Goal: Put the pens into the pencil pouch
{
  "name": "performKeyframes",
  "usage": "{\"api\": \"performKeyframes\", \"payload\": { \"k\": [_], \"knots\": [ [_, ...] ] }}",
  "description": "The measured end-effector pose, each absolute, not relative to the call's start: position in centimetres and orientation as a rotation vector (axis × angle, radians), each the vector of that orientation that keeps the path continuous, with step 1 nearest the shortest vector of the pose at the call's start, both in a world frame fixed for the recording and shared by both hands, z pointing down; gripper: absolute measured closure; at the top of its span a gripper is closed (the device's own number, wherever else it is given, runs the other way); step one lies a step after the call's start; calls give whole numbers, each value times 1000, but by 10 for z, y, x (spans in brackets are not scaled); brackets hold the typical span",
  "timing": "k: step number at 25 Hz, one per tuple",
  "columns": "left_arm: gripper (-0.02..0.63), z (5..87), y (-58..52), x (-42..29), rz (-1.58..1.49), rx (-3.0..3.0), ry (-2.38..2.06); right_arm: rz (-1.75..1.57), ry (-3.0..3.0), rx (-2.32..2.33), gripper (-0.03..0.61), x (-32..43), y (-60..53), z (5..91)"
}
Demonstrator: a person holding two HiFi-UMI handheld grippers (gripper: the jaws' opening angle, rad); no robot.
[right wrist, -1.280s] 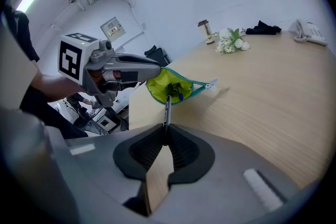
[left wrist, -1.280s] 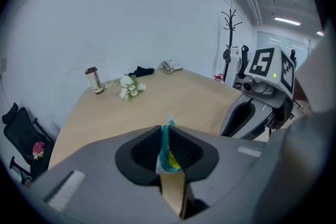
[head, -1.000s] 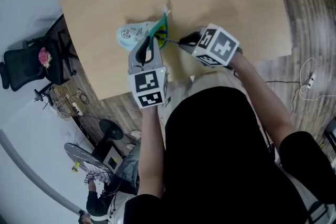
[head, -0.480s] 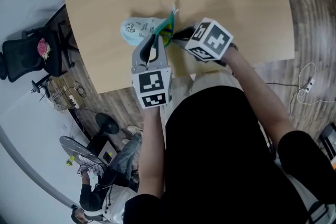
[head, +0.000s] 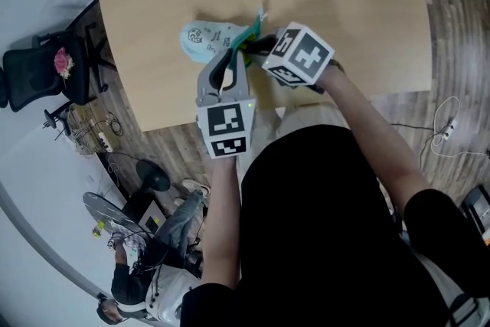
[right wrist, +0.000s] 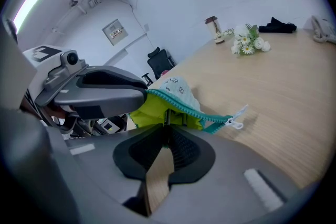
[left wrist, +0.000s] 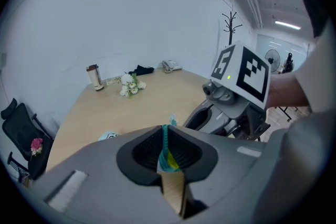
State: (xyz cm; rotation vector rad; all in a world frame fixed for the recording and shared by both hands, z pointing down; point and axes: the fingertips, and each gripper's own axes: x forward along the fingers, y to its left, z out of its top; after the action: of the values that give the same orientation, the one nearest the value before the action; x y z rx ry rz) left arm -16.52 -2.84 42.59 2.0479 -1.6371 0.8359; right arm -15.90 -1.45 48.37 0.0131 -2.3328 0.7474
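While the left gripper is clamped on the teal zipper edge of the pencil pouch, lifting one lip so the mouth gapes, the right gripper, closed on a thin dark pen, points it at the yellow-lined opening. The pinch on the edge looks meant to hold the soft fabric up and apart, since a limp pouch would likely fold flat. The pen, angled downward, seems lined up to slide in lengthwise. Both grippers work just beside each other near the counter's front edge, with the pouch at their tips. Its pale printed body lies on the wood, and its zipper pull trails out to one side. How far the pen's tip has gone in cannot be told, as the lining hides it. No other pen is in sight, which suggests this may be among the last to go in. Farther back, well apart from the work, stand a bunch of white flowers and a bottle, with a dark cloth beyond.
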Motion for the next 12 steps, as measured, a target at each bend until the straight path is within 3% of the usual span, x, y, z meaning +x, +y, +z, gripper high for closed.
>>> {"api": "performKeyframes", "payload": {
  "k": [12],
  "knots": [
    [588,424,-30,-160,835,2041,-1642,741,-2360,13,532,-160,-21,480]
  ]
}}
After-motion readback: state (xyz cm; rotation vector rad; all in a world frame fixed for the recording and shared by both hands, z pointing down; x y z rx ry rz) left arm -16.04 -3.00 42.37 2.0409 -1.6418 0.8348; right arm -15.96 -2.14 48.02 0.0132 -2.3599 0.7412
